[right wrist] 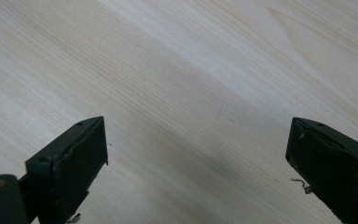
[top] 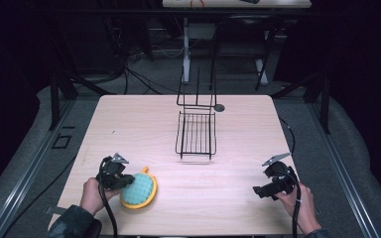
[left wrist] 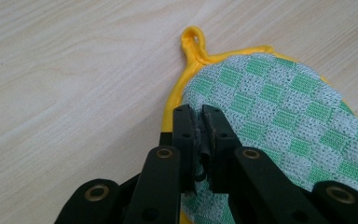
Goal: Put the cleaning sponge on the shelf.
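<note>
- Left claw (top: 129,181), held in the person's left hand (top: 93,195) at the near left of the bench (top: 129,119), points right. In the left gripper view its jaws are pinched nearly together on the edge of the pot holder (left wrist: 279,116), with a thin fold of fabric between them.
- The pot holder (top: 140,190) is round, with a green-and-white checked face, a yellow border and a small yellow hanging loop (left wrist: 193,39). It lies flat on the bench at the near left, just right of the left claw, with the loop on its far side.
- A black wire rack (top: 196,134) stands in the middle of the bench, toward the far edge, well apart from both claws.
- Right claw (top: 257,191), held in the person's right hand (top: 297,203) at the near right, points left. In the right gripper view its jaws stand wide apart above bare wood, holding nothing.
</note>
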### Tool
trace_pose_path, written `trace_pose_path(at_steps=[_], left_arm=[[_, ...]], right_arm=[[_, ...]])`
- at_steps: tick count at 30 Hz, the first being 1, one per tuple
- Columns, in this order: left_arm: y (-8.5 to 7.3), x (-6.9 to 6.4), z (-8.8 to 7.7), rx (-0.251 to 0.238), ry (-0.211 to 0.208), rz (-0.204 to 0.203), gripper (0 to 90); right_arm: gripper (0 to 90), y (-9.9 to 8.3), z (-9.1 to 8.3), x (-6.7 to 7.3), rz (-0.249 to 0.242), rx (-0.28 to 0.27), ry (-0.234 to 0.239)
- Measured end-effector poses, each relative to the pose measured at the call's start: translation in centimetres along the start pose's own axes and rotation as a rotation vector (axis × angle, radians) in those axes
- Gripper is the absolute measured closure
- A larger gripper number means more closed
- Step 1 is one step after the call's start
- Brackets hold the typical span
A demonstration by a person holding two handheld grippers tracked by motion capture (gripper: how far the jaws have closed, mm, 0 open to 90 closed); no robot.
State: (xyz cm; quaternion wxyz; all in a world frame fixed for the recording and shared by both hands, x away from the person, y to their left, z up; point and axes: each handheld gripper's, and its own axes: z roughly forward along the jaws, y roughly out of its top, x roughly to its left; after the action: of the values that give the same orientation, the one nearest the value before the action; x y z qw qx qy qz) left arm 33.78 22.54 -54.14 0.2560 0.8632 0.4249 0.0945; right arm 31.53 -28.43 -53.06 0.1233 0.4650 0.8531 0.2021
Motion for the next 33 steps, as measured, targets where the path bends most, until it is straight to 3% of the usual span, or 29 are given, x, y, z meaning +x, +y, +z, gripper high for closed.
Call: trace_pose_path(at_steps=[12,33], left_arm=[[-0.1,-0.4,-1.2,-0.05,0.001,0.019,87.4],[0.6,-1.7,-4.3,-0.142,0.054,0.079,88.1]], right_arm=[[4.8,-0.1,-0.1,-0.2,0.002,0.006,-0.003],[4.7,-0.2,-0.1,-0.4,0.007,0.006,-0.006]])
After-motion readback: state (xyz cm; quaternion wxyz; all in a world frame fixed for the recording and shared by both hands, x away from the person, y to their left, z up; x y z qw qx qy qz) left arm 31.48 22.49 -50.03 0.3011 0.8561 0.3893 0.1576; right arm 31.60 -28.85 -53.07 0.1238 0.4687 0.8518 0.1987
